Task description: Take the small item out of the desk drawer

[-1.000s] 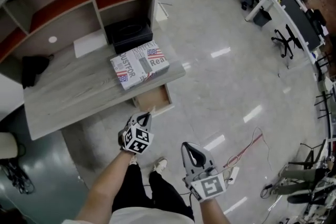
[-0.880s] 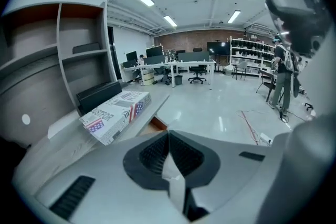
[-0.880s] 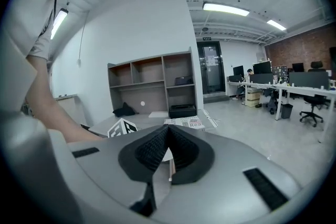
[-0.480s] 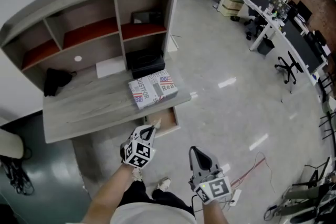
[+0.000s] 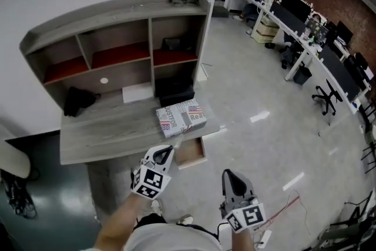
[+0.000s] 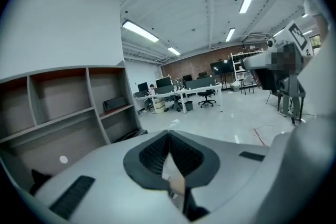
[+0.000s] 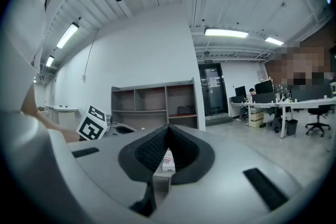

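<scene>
The desk drawer [image 5: 191, 151] stands pulled out under the front right of the grey desk [image 5: 106, 132]; its wooden inside shows no item that I can make out. My left gripper [image 5: 170, 150] hovers just in front of the drawer's left corner, its jaws together [image 6: 169, 134]; nothing is clearly held between them. My right gripper [image 5: 228, 174] hangs lower and to the right, off the desk, over the floor, its jaws also meeting at the tip [image 7: 168, 127]. The left gripper's marker cube [image 7: 94, 122] shows in the right gripper view.
A box printed with a flag [image 5: 181, 117] lies on the desk's right end above the drawer. The hutch [image 5: 117, 26] holds a black bag [image 5: 76, 100], a white sheet [image 5: 138, 92] and a black box [image 5: 174, 91]. Office desks and chairs [image 5: 305, 20] line the far right; a cable [image 5: 282, 208] lies on the floor.
The head view has tilted up and drawn back, so the desk and hutch sit smaller and farther off. Both grippers keep their places in front of the drawer with jaws together.
</scene>
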